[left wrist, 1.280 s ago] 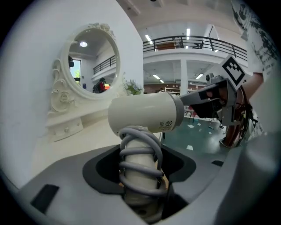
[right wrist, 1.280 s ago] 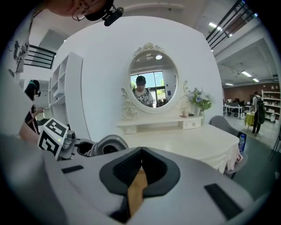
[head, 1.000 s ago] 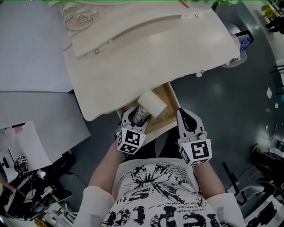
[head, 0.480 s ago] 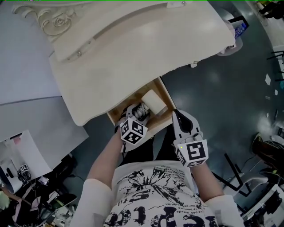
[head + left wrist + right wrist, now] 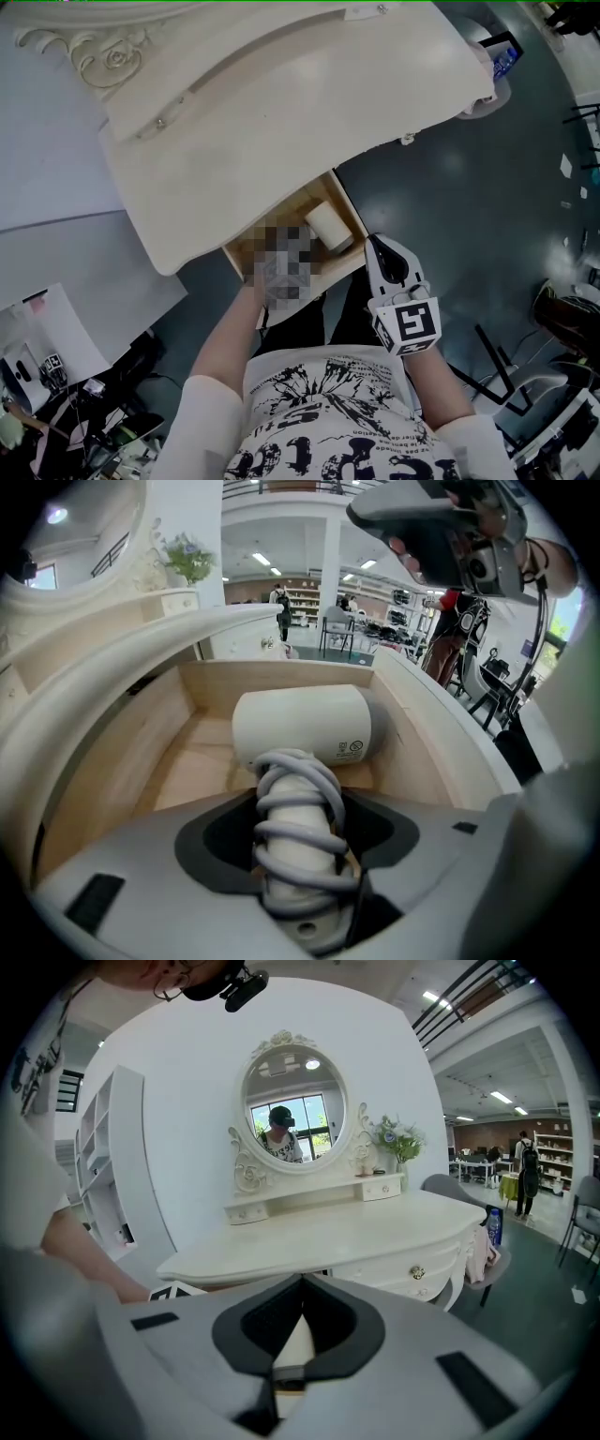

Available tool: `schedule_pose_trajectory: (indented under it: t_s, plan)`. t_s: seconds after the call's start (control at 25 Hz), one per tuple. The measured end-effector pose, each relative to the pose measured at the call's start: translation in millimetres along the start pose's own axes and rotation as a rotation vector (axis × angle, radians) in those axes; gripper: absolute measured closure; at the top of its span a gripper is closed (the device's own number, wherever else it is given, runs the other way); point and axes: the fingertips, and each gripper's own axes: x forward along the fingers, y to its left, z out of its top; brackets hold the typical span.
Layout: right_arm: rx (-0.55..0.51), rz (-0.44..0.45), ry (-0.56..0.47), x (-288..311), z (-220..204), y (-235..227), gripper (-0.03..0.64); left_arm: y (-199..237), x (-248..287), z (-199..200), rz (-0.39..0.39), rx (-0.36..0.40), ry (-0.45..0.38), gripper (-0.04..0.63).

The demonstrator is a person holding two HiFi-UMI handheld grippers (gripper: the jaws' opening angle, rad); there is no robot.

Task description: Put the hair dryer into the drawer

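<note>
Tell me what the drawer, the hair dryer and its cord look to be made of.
Drawer: pale bare wood, matt; grain shows on its walls.
Hair dryer: probably moulded plastic, a smooth cream-white satin shell with small printed marks.
Cord: seemingly a rubbery grey sheath, coiled round the handle.

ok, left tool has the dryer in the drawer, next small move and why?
Probably lower the left tool a little, then open it. It grips the hair dryer by its cord-wrapped handle, and the dryer is inside the open drawer, but whether it rests on the drawer floor I cannot tell.
</note>
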Motion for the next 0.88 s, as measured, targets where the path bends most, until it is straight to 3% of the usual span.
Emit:
schedule_pose_trajectory:
  t_s: [0.36,0.56,0.72,0.88]
  plan:
    - [-0.027,0.033,0.014,11,7,9,0.600,2,7,-7,-0.005,-0.062,0.011,0.321]
    - [-0.044,0.046,0.017,17,14,16,0.600,8,-4,-1,-0.012,-0.087,-0.048,0.288]
    - [-0.066,0.065,0.008,18,26,25,0.600,17,-35,16,0.051,-0.082,-0.134,0.288]
    - [-0.091,0.099,-0.001,19,42,34,0.600,29,-82,40,0.116,-0.198,-0.242,0.309]
